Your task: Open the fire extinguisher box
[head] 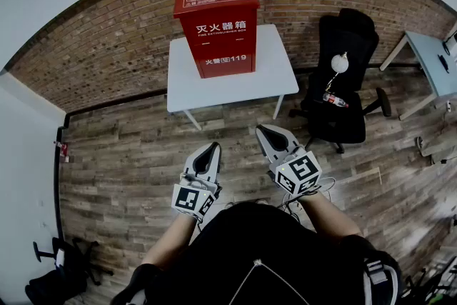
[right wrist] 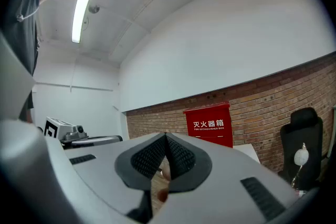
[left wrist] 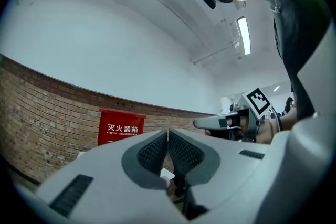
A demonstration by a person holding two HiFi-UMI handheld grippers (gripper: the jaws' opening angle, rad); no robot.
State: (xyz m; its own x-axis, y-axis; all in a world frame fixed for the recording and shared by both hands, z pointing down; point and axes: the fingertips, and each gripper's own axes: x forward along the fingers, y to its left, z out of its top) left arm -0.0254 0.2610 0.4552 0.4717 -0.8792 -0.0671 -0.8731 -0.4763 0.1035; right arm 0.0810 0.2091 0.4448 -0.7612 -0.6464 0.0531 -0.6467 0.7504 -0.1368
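A person stands on the wood floor (head: pixel 128 153) and holds a tool in each hand. The left gripper (head: pixel 213 147) has its two jaws pressed together, with nothing between them. The right gripper (head: pixel 261 130) is pressed together too, and it holds nothing. Both point level, toward the wall.

The red box (head: pixel 216 28) is at twelve o'clock from the person, straight ahead. It stands upright on a white table (head: pixel 278 78), close to the brick wall (head: pixel 107 46). Its front looks closed. A black chair (head: pixel 343 82) sits at three o'clock from the table.

Both grippers are well apart from the box, so I think the job is only at its start. Nothing on the box has been touched.

Next, I think the person needs to step up to the table and bring one gripper to the front of the box. The jaws must spread first so they can pinch the door's edge or handle. I cannot see a handle from here.
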